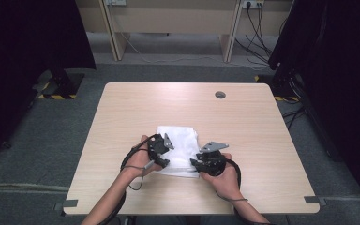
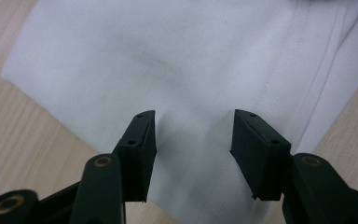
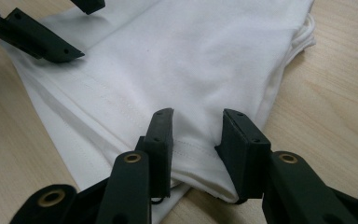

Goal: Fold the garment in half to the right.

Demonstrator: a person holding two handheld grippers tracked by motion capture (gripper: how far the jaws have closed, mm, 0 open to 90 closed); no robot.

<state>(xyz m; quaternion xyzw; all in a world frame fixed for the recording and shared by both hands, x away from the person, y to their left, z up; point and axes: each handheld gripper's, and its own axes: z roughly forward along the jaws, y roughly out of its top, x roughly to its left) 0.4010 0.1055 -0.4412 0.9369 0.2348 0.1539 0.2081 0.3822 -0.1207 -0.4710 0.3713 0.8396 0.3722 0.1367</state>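
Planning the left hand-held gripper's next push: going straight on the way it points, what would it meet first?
Probably the folded white cloth: the left hand-held gripper has open jaws already over it.

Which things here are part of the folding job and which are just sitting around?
In use:
- white cloth, folded, on the table
- left gripper, fingers open over the cloth
- right gripper, fingers astride the cloth's folded edge

Lying about:
- cables on the floor
- round table grommet

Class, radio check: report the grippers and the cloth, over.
Left gripper open over the folded white cloth. Right gripper open, jaws astride the cloth's near edge. Table around it bare, nothing in the way.
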